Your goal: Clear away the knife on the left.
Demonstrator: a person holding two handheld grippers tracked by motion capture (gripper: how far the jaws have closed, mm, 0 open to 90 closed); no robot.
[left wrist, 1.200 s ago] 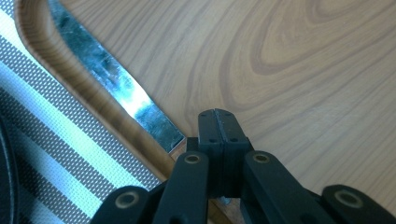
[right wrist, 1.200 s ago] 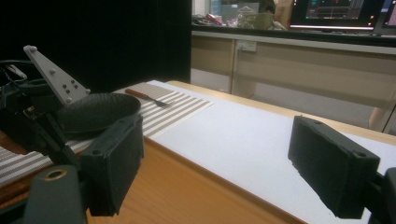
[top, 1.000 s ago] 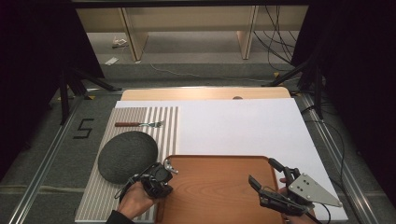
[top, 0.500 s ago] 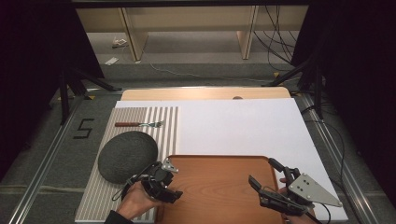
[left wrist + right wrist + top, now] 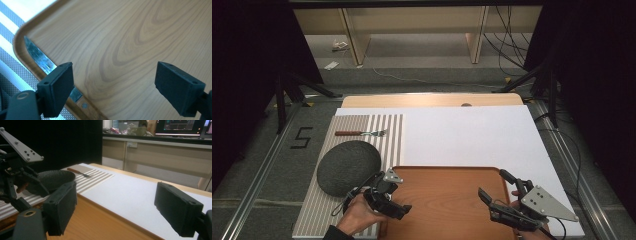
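A wooden tray (image 5: 447, 200) lies at the table's near edge. In the left gripper view a knife (image 5: 40, 56) with a steel blade and a riveted wooden handle rests along the tray's (image 5: 130, 37) left rim, partly behind my left jaw. My left gripper (image 5: 394, 202) (image 5: 115, 75) stands open just over that corner of the tray, with nothing between its jaws. My right gripper (image 5: 494, 184) (image 5: 117, 200) hangs open over the tray's right end and holds nothing.
A dark grey round plate (image 5: 348, 166) (image 5: 55, 178) sits on a striped placemat (image 5: 392, 135) left of the tray. A fork (image 5: 362, 133) (image 5: 77, 172) lies at the mat's far end. A white board (image 5: 467, 137) covers the table behind the tray.
My left gripper has shifted a little right and turned, so its jaws now reach over the tray's left edge. The right gripper has stayed put.
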